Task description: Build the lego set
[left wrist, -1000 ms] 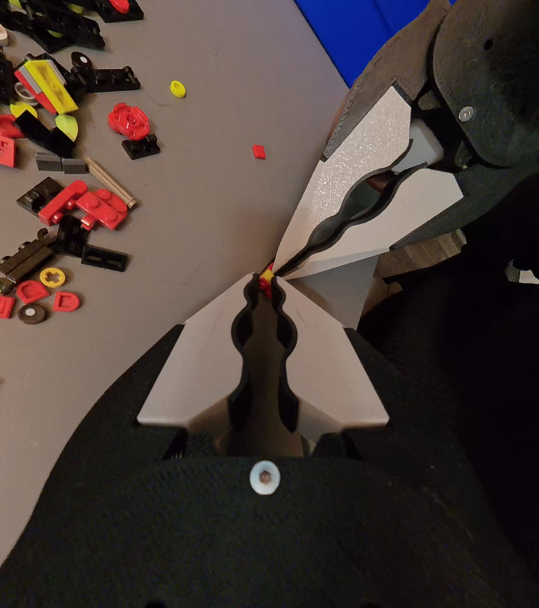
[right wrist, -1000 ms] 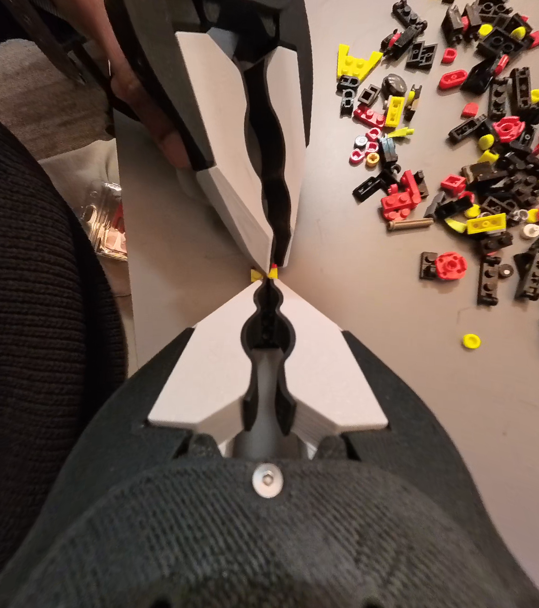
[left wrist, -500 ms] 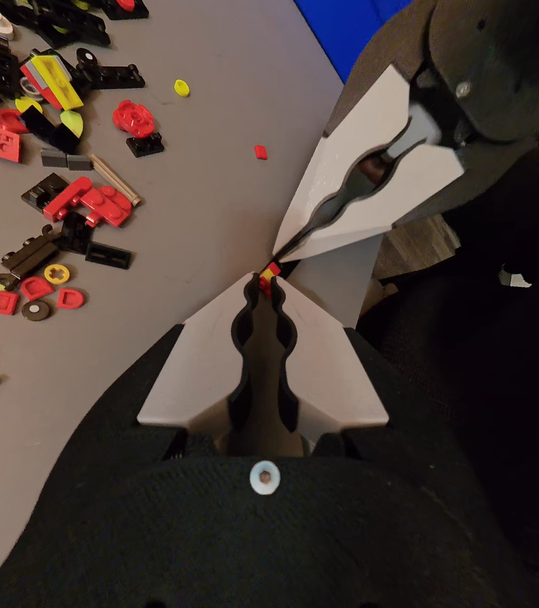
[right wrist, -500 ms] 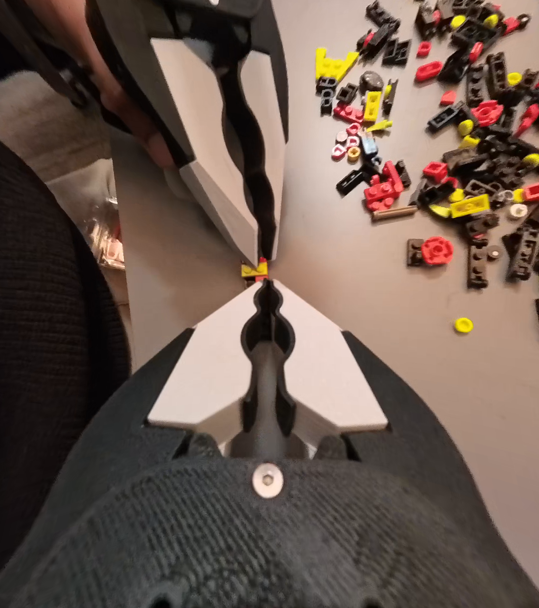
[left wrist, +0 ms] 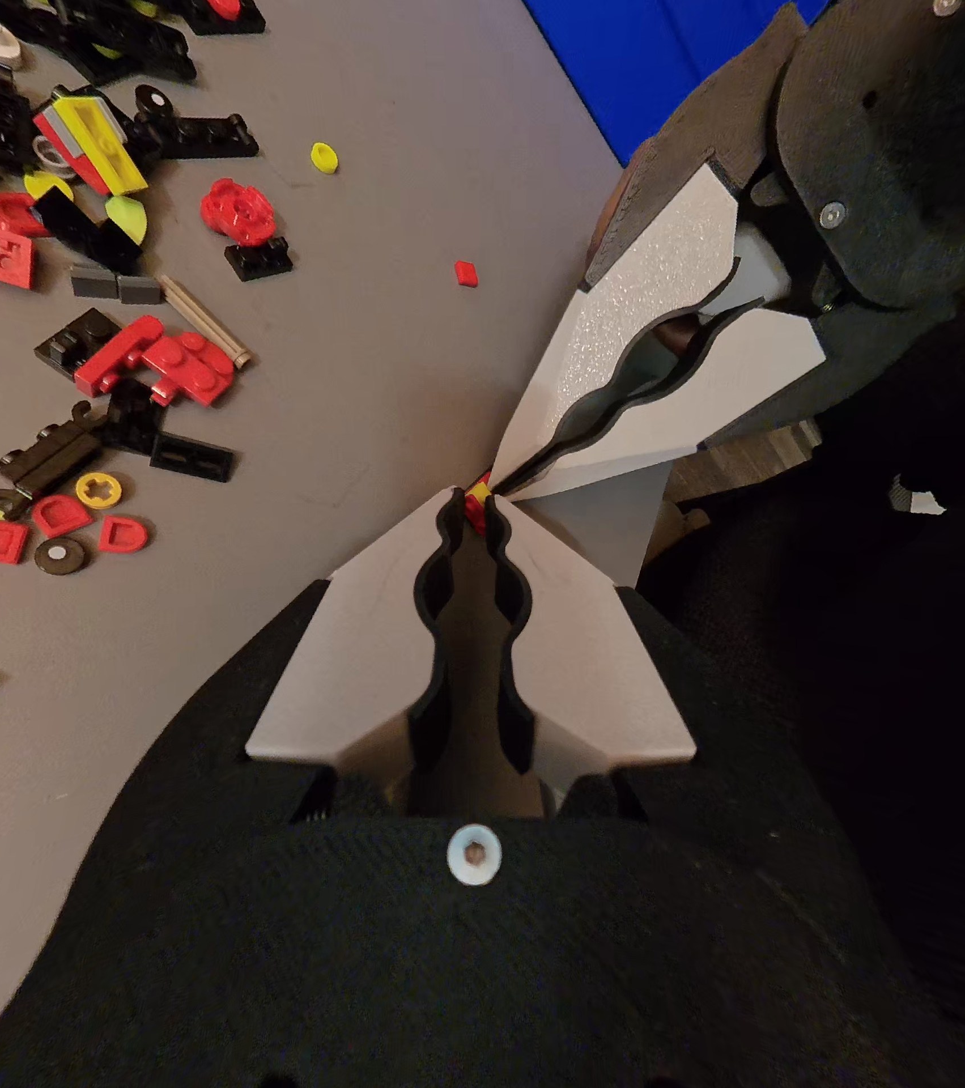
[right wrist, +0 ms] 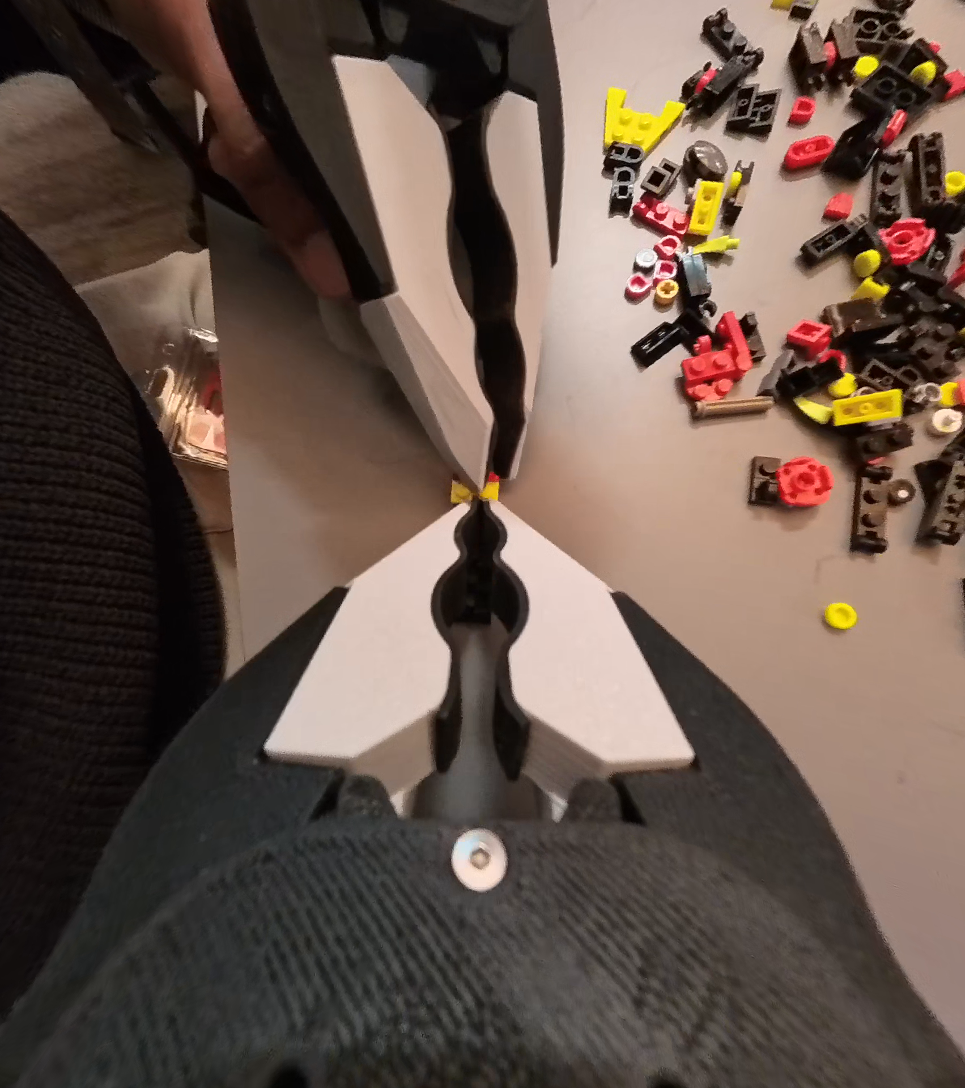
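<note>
Left wrist view, from the left edge: loose lego pieces [left wrist: 132,365] in red, black and yellow lie scattered on the grey worktop [left wrist: 385,329]. Among them are a red round piece [left wrist: 238,211] on a black plate, a small yellow round stud [left wrist: 324,158] lying apart, and a tiny red tile [left wrist: 466,274] alone nearer the middle. At the centre the left tool [left wrist: 473,507] has its tips drawn narrow around a small red-and-yellow lego assembly [left wrist: 477,500], held above the worktop near its front edge. From the upper right the right tool [left wrist: 506,484] comes in at a slant, its tips nearly together, and meets the same small assembly tip to tip. A blue surface [left wrist: 615,65] shows past the worktop's far edge.

In the right wrist view, a dark knitted sleeve [right wrist: 44,471] fills the left side, with a clear plastic bag [right wrist: 191,400] lying below the worktop's edge. A hand [right wrist: 285,218] grips the left tool's [right wrist: 491,471] body at the top. The right tool [right wrist: 475,511] is pinched narrow on the yellow end of the assembly [right wrist: 471,491]; the left tool grips its red end. The lego pile [right wrist: 856,282] spreads across the right.
</note>
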`<state>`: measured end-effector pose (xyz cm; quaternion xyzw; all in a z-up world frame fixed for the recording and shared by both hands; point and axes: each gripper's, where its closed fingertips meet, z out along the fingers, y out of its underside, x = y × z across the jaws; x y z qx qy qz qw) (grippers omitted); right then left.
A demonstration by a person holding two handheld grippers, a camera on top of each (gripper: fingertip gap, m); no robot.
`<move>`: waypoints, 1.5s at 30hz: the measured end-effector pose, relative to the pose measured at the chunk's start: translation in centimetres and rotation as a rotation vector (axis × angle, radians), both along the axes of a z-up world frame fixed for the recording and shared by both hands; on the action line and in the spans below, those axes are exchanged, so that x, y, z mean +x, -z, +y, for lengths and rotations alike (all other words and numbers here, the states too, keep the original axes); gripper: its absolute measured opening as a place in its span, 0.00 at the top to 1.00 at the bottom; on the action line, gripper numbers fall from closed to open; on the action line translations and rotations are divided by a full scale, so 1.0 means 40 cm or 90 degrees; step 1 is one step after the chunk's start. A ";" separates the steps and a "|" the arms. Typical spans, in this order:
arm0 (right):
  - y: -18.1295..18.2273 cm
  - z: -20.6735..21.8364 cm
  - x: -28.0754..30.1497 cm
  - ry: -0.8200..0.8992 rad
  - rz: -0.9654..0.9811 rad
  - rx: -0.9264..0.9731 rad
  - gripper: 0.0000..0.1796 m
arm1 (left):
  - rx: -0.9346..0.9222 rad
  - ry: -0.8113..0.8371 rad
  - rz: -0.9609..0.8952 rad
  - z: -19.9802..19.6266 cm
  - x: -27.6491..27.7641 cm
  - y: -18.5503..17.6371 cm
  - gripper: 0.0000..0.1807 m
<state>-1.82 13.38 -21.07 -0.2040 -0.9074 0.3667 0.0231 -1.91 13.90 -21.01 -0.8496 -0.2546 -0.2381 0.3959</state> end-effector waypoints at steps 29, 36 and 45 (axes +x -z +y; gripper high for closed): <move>0.002 0.015 -0.007 0.020 -0.001 0.008 1.00 | 0.001 -0.001 -0.003 0.000 -0.001 0.000 0.97; 0.001 0.012 -0.007 0.010 0.030 0.035 1.00 | 0.001 -0.005 0.000 0.001 -0.002 0.000 0.97; 0.001 -0.001 0.001 0.011 0.016 0.032 1.00 | 0.001 -0.005 0.000 0.002 -0.001 0.000 0.97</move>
